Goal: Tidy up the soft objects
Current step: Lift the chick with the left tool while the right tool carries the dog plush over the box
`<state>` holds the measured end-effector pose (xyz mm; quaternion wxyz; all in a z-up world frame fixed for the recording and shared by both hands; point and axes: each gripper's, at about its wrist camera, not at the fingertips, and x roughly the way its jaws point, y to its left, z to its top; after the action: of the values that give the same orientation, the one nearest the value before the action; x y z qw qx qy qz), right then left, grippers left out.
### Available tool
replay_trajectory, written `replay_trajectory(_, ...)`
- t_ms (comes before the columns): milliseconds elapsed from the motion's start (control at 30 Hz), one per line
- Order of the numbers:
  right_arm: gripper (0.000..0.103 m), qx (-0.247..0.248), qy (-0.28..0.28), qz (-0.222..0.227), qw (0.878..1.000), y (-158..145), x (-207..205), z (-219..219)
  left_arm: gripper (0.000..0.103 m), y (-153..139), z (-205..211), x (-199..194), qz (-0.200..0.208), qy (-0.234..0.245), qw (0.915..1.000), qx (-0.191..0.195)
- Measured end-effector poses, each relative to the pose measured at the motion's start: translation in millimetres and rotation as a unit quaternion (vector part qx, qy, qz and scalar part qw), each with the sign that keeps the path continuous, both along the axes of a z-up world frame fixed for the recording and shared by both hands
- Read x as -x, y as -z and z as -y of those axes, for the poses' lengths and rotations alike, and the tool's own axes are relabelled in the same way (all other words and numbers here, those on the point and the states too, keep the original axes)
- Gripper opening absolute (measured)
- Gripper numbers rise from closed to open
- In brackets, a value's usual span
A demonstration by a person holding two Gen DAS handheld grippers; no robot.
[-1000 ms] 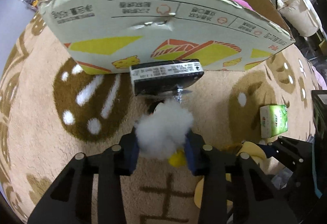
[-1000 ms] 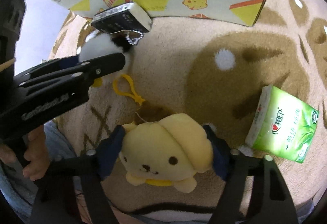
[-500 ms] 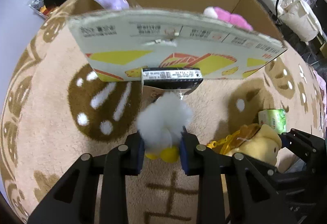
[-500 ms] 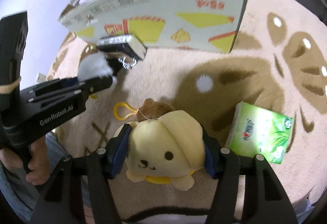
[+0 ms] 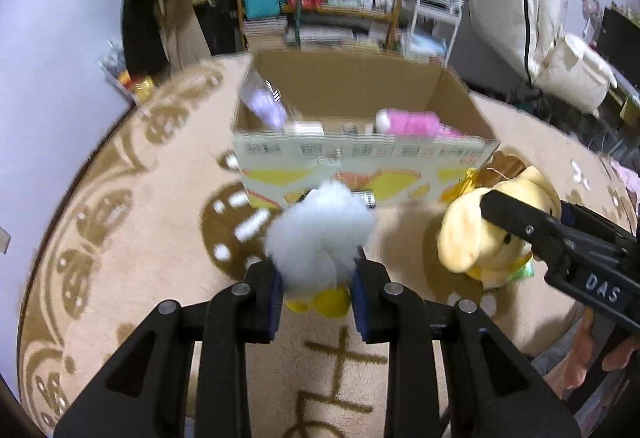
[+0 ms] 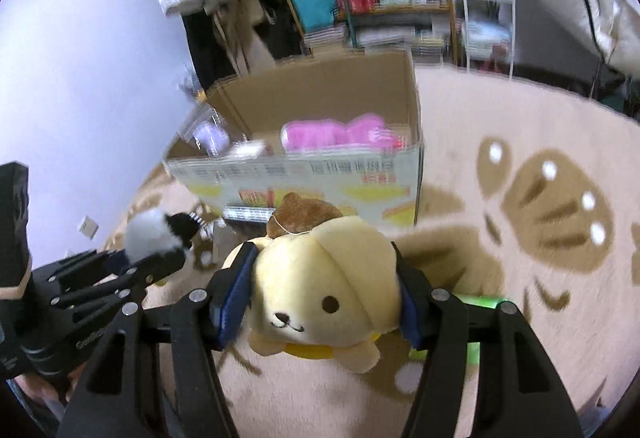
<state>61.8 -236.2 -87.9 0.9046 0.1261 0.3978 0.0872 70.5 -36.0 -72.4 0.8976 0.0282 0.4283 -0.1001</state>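
1. Left gripper (image 5: 316, 292) pinches the white fluff toy (image 5: 320, 238); the box (image 5: 360, 158) sits ahead.
2. Right gripper (image 6: 320, 302) squeezes the yellow dog (image 6: 324, 286).
3. Risk: either toy may catch the box's near wall and slip out.

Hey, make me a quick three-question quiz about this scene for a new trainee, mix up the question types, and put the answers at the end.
1. True or false: the cardboard box on the rug is already holding some soft items.
2. Which toy does the right gripper hold? A) a pink plush B) a yellow puppy plush C) a green tissue pack
3. Fill in: the left gripper is clamped on a fluffy ____ toy with yellow feet.

Key
1. True: a pink plush and a bagged purple item lie inside.
2. B: the yellow puppy plush sits between its pads.
3. White: the white toy.
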Motion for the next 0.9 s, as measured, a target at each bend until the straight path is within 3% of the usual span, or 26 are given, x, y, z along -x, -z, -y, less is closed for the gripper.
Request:
replay_trajectory(300,0.066,0.016,0.018,0.105,0.994,-44.8,4.1,-5.9,0.027,-53.4,2.6,18.7,0.126,-0.005,0.992,0.003)
replay_trajectory(633,0.067,0.021,0.013,0.168,0.985,-97.6,-17.8,-0.4,0.028,-102.7,3.5,-9.9,0.194,-0.011,0.9808,0.007)
replay_trajectory(900,0.068,0.006,0.013,0.199,0.98,-116.7,-50.0,5.0,0.028,-118.0,10.1,-47.2,0.222,-0.025,0.9747,0.004)
